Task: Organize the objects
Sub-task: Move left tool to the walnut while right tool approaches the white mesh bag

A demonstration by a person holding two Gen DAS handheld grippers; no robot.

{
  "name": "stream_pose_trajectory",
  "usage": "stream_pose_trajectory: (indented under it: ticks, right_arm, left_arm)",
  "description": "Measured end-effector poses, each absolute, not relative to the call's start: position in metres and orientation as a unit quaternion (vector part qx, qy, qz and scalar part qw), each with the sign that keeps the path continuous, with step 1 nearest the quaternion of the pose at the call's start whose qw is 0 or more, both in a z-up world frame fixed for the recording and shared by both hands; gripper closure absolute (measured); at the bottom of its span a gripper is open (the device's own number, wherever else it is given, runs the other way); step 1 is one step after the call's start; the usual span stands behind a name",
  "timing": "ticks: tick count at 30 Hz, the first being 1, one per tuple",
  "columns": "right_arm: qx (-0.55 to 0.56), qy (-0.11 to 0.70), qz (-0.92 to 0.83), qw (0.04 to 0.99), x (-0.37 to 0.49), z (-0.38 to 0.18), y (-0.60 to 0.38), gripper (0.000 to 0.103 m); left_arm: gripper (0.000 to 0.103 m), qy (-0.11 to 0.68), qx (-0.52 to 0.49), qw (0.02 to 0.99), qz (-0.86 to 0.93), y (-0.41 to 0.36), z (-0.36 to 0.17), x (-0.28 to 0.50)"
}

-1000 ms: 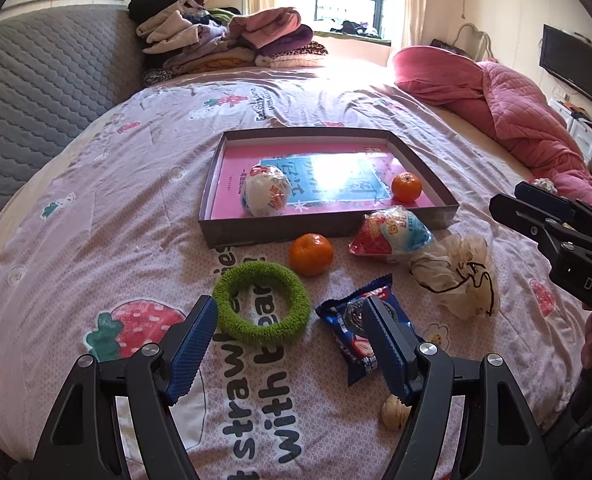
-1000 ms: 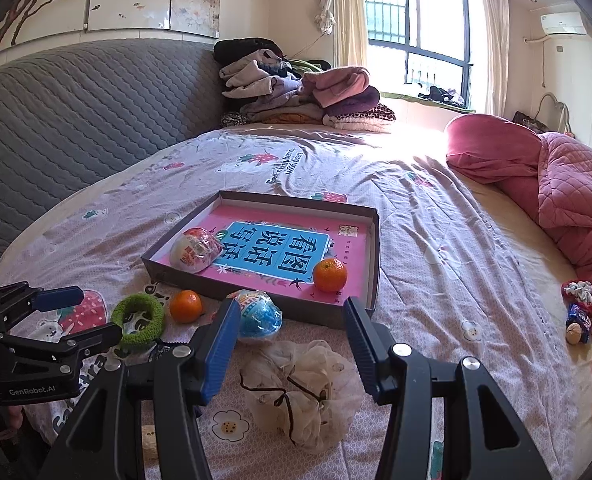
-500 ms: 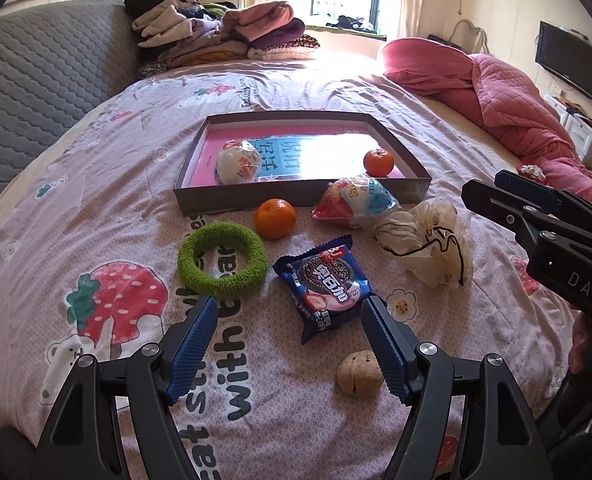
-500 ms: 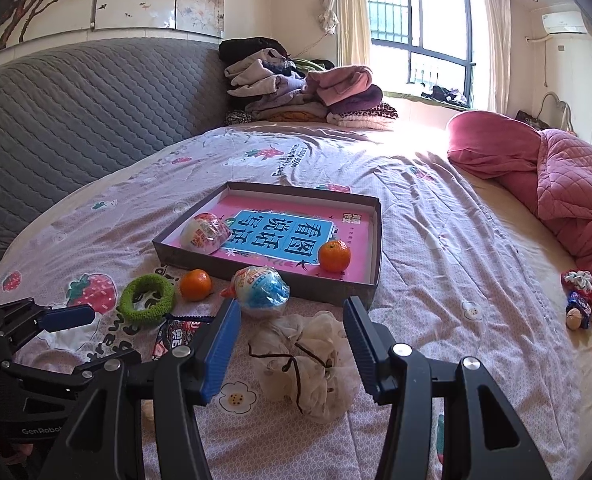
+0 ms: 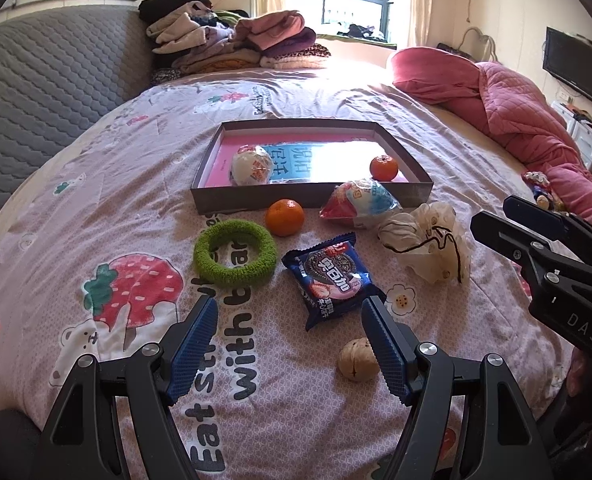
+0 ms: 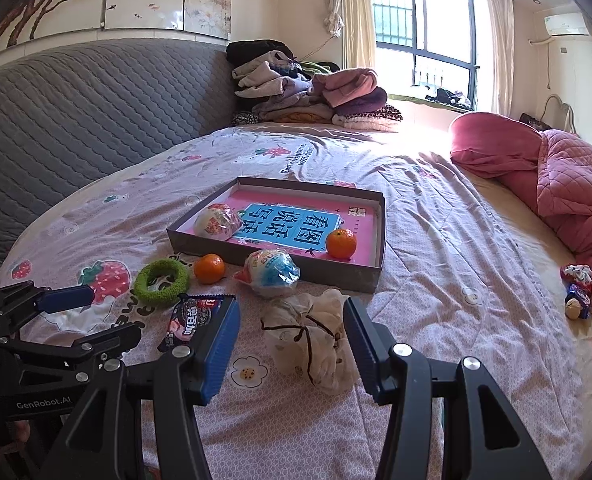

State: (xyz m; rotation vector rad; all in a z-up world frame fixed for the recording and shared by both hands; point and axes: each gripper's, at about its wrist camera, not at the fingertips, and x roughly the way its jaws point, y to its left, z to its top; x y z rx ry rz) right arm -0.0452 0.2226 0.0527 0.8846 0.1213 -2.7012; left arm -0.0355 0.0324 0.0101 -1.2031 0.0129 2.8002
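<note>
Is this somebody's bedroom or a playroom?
Most likely a bedroom. The things lie on a big bed with a strawberry-print sheet, a pink quilt is bunched at one side, and folded clothes are piled by the window.

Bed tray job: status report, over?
Both grippers, left and right, open, empty. Tray holds one orange, one wrapped ball. Five items outside. Nothing blocking.

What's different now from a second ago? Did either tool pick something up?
Neither did. Both the left tool and the right tool drew back from the tray, so more of the bedspread near them shows, including a walnut that was almost hidden before. Both stay open and empty. The green ring, the cookie packet, the oranges and the mesh pouch lie where they were.
</note>
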Motion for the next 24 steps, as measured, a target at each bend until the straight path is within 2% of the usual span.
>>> stream_pose_trajectory:
  ticks: [24]
  right_arm:
    - [0.323,0.038,-0.935,0.141,-0.030,0.039,0.234,0.050]
  left_arm:
    - [0.027,0.011,-0.418,0.070,0.906,0.050,0.002,-0.014]
